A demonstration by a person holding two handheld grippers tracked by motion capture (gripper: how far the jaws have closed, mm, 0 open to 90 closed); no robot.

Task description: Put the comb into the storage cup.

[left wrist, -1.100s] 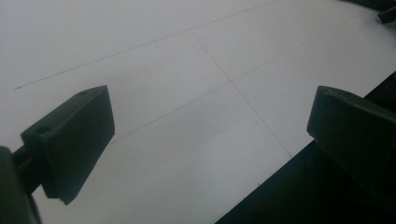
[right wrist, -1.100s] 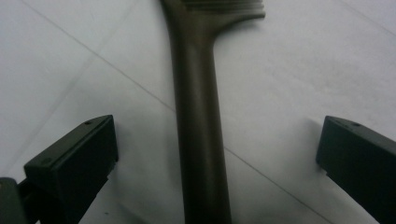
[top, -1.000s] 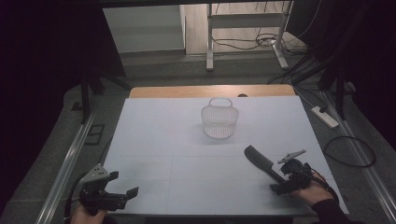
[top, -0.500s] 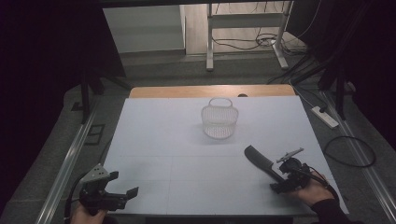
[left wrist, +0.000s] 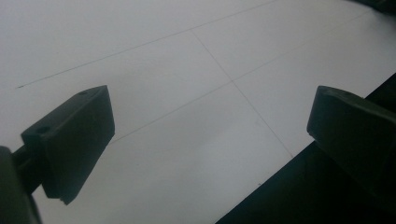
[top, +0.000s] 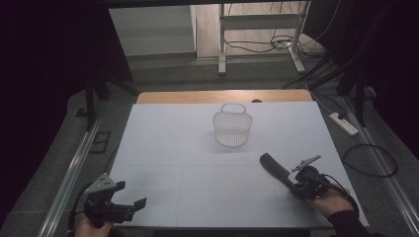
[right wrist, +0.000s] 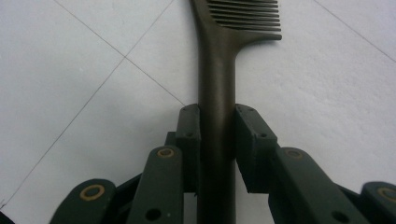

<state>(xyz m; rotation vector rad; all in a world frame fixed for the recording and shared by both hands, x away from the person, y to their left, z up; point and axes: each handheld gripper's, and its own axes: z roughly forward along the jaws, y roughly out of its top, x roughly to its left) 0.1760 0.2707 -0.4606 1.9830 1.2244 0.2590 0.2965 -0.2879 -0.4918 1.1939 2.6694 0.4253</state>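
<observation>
Comb point(right wrist: 219, 70) slightly shifted, between right gripper point(right wrist: 218, 135) jaws

A white wire basket point(top: 232, 126) stands upright on the white table point(top: 163, 148), near its far edge and about midway between the side edges. Beyond the right edge, a power strip point(top: 344, 123) lies on the floor.

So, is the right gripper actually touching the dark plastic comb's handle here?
Touching. In the right gripper view, both jaws of the right gripper press flush against the handle of the dark plastic comb, with no gap on either side.
</observation>
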